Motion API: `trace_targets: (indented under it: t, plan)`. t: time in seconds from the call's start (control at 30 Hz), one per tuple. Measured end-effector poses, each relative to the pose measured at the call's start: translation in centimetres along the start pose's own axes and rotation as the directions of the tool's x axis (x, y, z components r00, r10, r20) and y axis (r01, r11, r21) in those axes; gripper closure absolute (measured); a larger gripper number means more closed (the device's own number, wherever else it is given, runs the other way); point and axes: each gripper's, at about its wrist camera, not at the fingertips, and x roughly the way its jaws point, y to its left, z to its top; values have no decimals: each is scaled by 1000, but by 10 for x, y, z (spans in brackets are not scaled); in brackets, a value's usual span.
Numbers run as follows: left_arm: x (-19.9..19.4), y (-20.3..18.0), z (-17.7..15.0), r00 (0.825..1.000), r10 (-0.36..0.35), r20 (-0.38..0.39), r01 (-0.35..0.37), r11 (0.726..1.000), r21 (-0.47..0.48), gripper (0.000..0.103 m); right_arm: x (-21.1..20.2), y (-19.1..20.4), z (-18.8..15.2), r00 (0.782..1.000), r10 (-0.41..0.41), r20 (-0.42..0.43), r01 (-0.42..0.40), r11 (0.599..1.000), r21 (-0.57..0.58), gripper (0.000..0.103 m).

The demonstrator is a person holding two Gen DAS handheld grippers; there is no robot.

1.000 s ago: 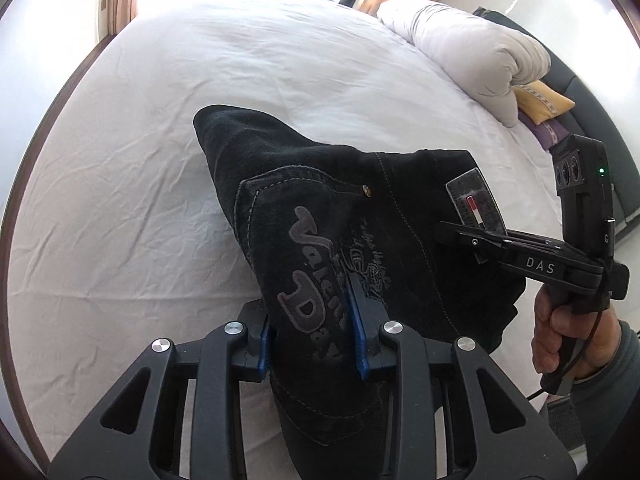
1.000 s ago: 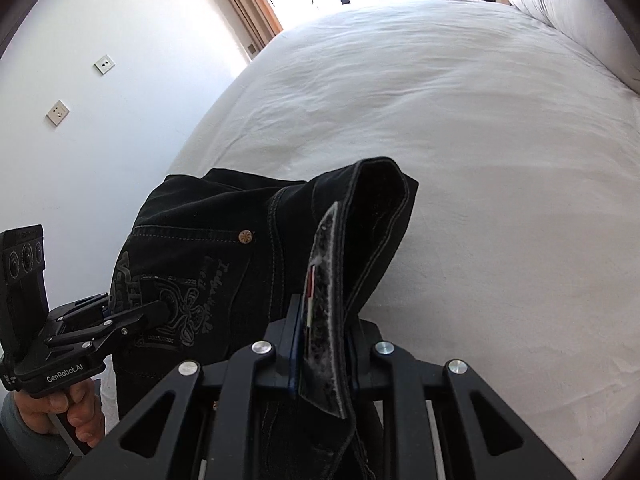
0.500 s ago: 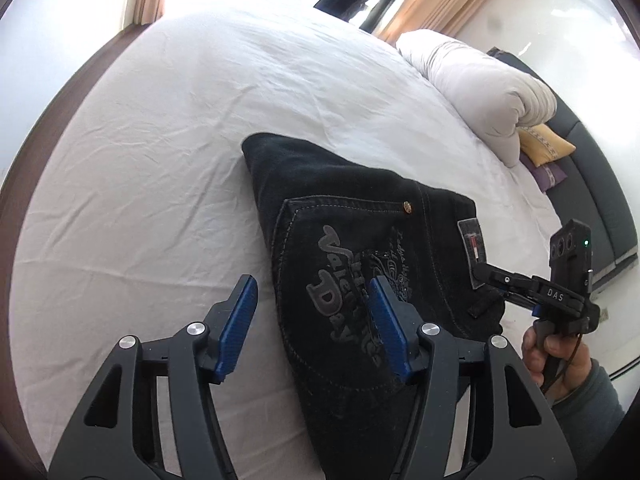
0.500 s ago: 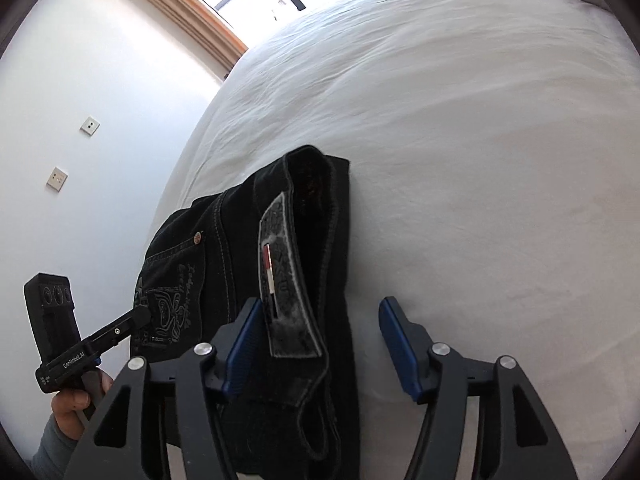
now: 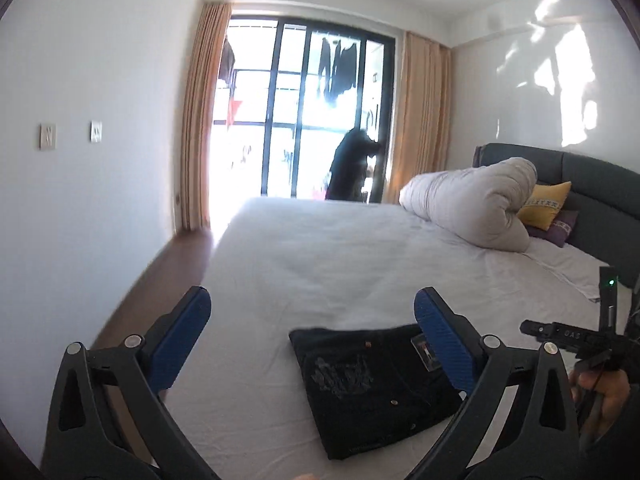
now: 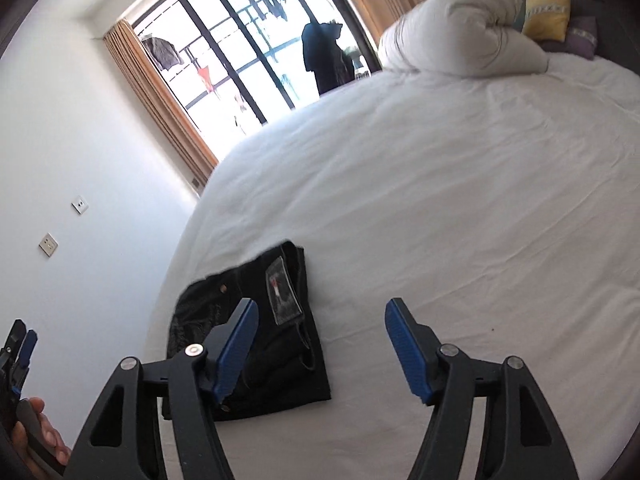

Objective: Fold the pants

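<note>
Both your grippers are spread wide, holding nothing. Folded black jeans point(image 5: 372, 384) lie flat on the white bed sheet point(image 5: 320, 256): 1 o'clock of left gripper point(image 5: 312, 332), 11 o'clock of right gripper point(image 6: 320, 344); neither clearly nearer. Fold looks finished.

White bed point(image 5: 340, 248): folded pants point(image 5: 372, 384), duvet point(image 5: 476, 204).

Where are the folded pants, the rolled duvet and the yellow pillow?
folded pants point(image 5: 360, 392): left wrist view, on the printed back pocket.
rolled duvet point(image 5: 472, 204): left wrist view, middle of the roll.
yellow pillow point(image 5: 546, 204): left wrist view, its face.
</note>
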Motion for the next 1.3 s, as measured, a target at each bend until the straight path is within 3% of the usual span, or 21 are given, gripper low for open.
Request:
trace_targets:
  t: [0.07, 0.13, 0.2, 0.27, 0.5, 0.67, 0.8, 1.0, 1.1, 1.3]
  plan:
    - [-26, -15, 21, 997, 40, 69, -46, 996, 78, 0, -35, 16, 7, 994, -11, 112, 14, 1000, -21, 15]
    - [-54, -29, 38, 983, 86, 163, -109, 985, 135, 0, -63, 37, 16, 973, -25, 229, 39, 997, -60, 1]
    - [-81, -36, 53, 963, 118, 244, -156, 977, 145, 0, -95, 58, 25, 934, -54, 353, 94, 991, -96, 0]
    - [-100, -36, 66, 955, 103, 277, -139, 984, 111, 0, -126, 73, 37, 891, -53, 452, 124, 984, -130, 0]
    - [-129, -42, 95, 974, 35, 222, -53, 996, 73, 0, -205, 117, 50, 757, 25, 653, 159, 962, -221, 0]
    - [-137, -43, 107, 981, 31, 189, -42, 998, 55, 0, -234, 136, 56, 720, 73, 690, 164, 948, -272, 0]
    - [-130, -40, 106, 985, 67, 157, -75, 996, 44, 0, -238, 140, 60, 724, 79, 685, 158, 948, -276, 0]
    - [-75, -42, 75, 991, 137, -2, -137, 990, 21, 0, -212, 136, 54, 780, 15, 626, 173, 956, -238, 0]
    - [-40, -35, 46, 973, 195, -125, -194, 981, 21, 0, -189, 138, 48, 814, -39, 579, 216, 946, -241, 0]
    - [10, -30, -1, 936, 198, -290, -207, 978, 0, 0, -139, 133, 39, 880, -143, 454, 271, 934, -232, 0]
